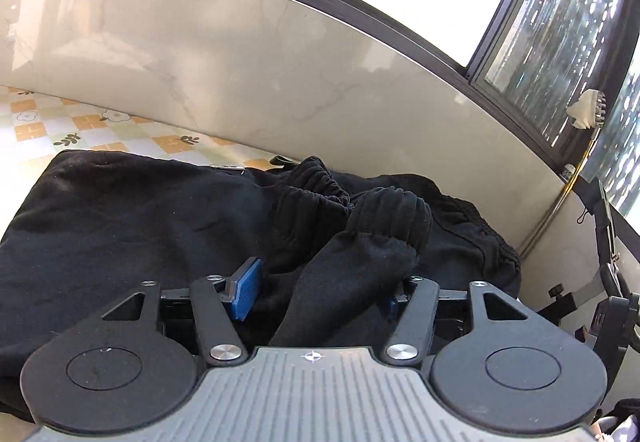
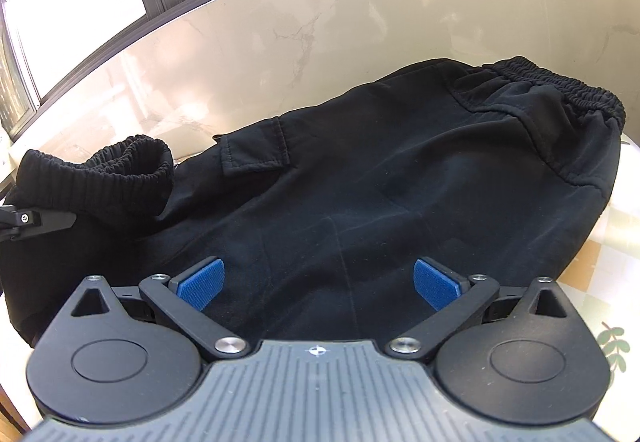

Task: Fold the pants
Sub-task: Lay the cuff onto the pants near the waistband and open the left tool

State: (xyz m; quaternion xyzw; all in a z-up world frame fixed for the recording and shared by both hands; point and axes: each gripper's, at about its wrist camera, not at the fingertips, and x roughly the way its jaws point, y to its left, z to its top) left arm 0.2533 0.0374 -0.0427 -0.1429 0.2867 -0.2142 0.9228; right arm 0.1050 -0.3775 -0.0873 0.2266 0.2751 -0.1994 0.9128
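While the black pants (image 2: 360, 177) lie folded along the marble wall (image 1: 240, 73) on the patterned tabletop (image 1: 36, 121), the ribbed leg cuffs (image 1: 384, 213) sit bunched on top of the fabric, near the elastic waistband (image 2: 560, 89). The left gripper (image 1: 316, 294) stands with its jaws parted; a leg end runs between the blue pads (image 1: 246, 290), and the pads do not appear to press on it, though the right-hand pad is mostly hidden by cloth. The right gripper (image 2: 316, 284) is released, jaws wide, hovering just above the mid-section of the garment and holding nothing.

For the step in hand, judged to be laying the leg ends down: withdraw the left gripper without snagging the cuffs, align them with the waistband edge, then smooth the fold flat. A bunched cuff is likely to spring the stack open.

No container is visible; only the flap pocket (image 2: 252, 149) on the trousers, closed.
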